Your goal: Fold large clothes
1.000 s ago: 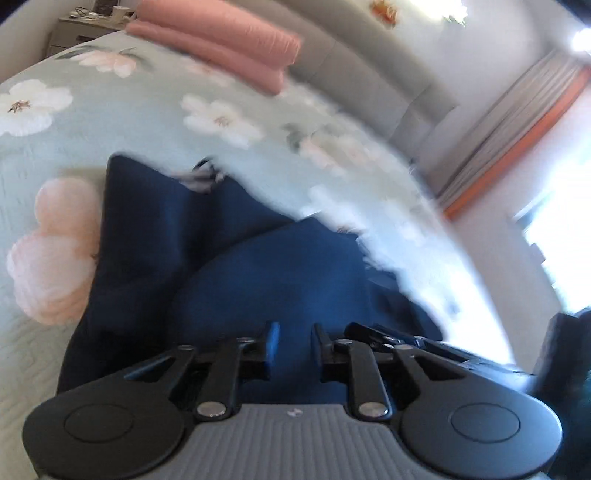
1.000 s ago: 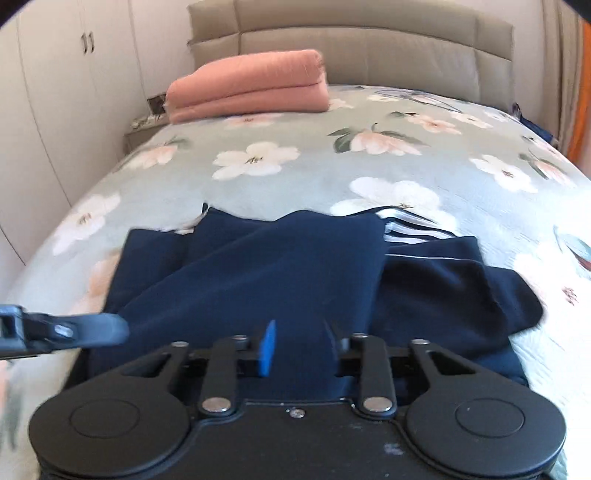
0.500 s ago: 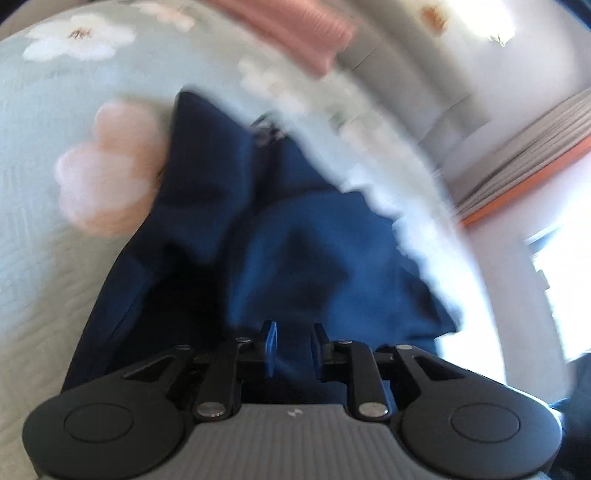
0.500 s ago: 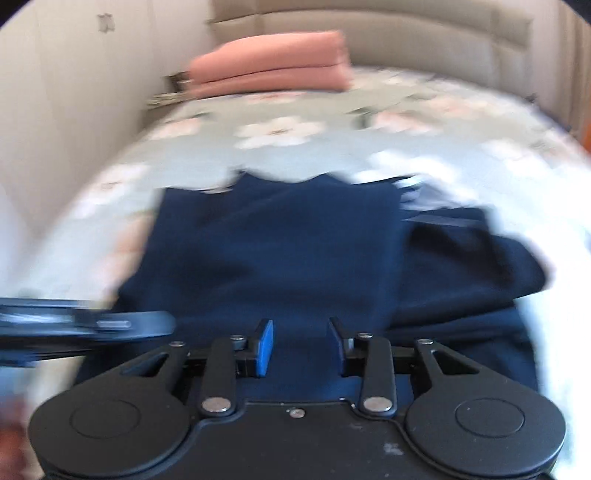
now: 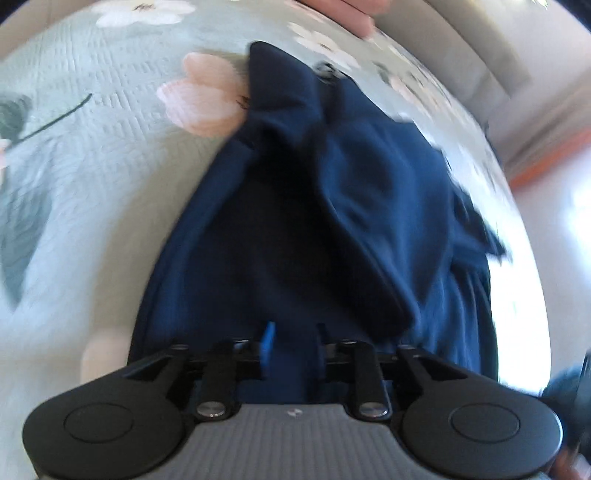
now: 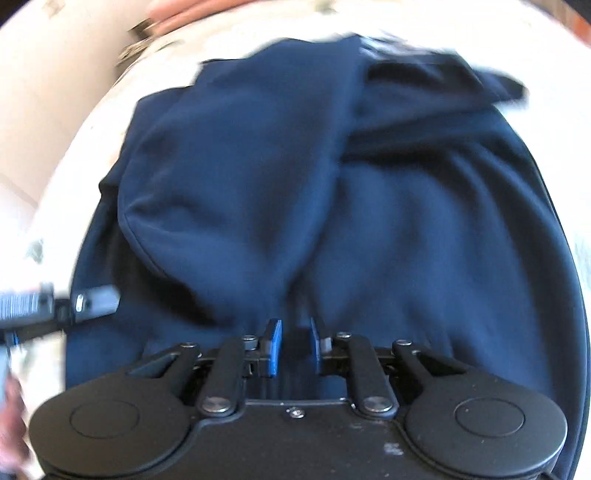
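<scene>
A large navy blue garment (image 5: 325, 206) lies partly folded on a floral bedspread (image 5: 92, 155). It also fills the right wrist view (image 6: 332, 177), with a folded flap on its left half. My left gripper (image 5: 291, 343) is shut on the garment's near hem, cloth pinched between the fingers. My right gripper (image 6: 295, 341) is shut on the near hem too. The left gripper (image 6: 55, 306) shows at the left edge of the right wrist view, beside the garment's left side.
Folded pink bedding (image 5: 347, 14) lies at the far end of the bed. A padded headboard (image 5: 480, 62) and a curtain with an orange band (image 5: 535, 173) stand at the right. White wardrobe doors (image 6: 44, 74) line the bed's left side.
Both grippers have tilted downward and moved closer over the garment, holding its near hem. The garment now fills both views and the far bed has slid out of frame.
</scene>
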`<state>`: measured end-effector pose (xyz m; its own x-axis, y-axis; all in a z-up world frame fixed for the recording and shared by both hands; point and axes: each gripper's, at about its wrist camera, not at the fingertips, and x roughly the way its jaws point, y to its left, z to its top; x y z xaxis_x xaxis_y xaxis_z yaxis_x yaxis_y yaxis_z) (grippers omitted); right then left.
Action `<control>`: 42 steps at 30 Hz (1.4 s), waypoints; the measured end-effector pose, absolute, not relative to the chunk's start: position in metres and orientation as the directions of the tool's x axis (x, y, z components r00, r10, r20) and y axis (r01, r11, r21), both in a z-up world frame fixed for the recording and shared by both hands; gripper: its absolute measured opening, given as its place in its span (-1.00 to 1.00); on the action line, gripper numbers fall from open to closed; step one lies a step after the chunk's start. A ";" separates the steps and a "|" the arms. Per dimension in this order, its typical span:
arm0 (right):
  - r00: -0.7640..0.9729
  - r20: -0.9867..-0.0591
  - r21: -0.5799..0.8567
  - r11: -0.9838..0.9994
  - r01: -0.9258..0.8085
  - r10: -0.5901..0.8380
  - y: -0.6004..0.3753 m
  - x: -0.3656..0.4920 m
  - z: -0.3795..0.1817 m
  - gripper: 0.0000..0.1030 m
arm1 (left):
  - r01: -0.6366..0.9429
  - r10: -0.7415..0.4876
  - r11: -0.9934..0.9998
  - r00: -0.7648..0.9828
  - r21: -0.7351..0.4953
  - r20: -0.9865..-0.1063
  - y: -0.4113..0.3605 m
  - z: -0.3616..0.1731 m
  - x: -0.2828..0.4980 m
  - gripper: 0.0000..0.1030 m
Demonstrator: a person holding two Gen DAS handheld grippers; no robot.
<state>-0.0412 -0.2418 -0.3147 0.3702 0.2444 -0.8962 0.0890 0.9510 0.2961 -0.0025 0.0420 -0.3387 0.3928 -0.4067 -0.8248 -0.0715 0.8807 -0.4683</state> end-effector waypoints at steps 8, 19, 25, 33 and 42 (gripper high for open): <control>0.311 -0.939 0.213 0.958 0.190 0.147 -0.325 -0.135 -0.281 -0.02 | -0.337 -0.414 0.802 0.282 -0.493 -0.866 0.078 -0.328 -0.096 0.47; 0.123 -0.976 0.198 0.963 0.184 0.177 -0.378 -0.190 -0.307 0.39 | -0.561 -0.349 0.708 0.249 -0.429 -0.903 0.120 -0.335 -0.163 0.46; 0.055 -0.976 0.216 0.956 0.198 0.209 -0.385 -0.204 -0.322 0.44 | -0.548 -0.343 0.739 0.192 -0.391 -0.919 0.119 -0.344 -0.180 0.50; 0.048 -0.966 0.257 0.951 0.168 0.253 -0.381 -0.207 -0.334 0.44 | -0.575 -0.396 0.726 0.098 -0.377 -0.913 0.104 -0.372 -0.186 0.56; 0.114 -0.946 0.320 0.934 0.157 0.305 -0.378 -0.215 -0.319 -0.65 | -0.541 -0.394 0.709 0.227 -0.452 -0.890 0.104 -0.357 -0.191 -0.79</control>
<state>-0.2147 -0.3782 -0.3193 0.1140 0.3047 -0.9456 0.1573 0.9343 0.3200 -0.1915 0.1041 -0.3566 0.2272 -0.3943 -0.8905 -0.5415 0.7089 -0.4520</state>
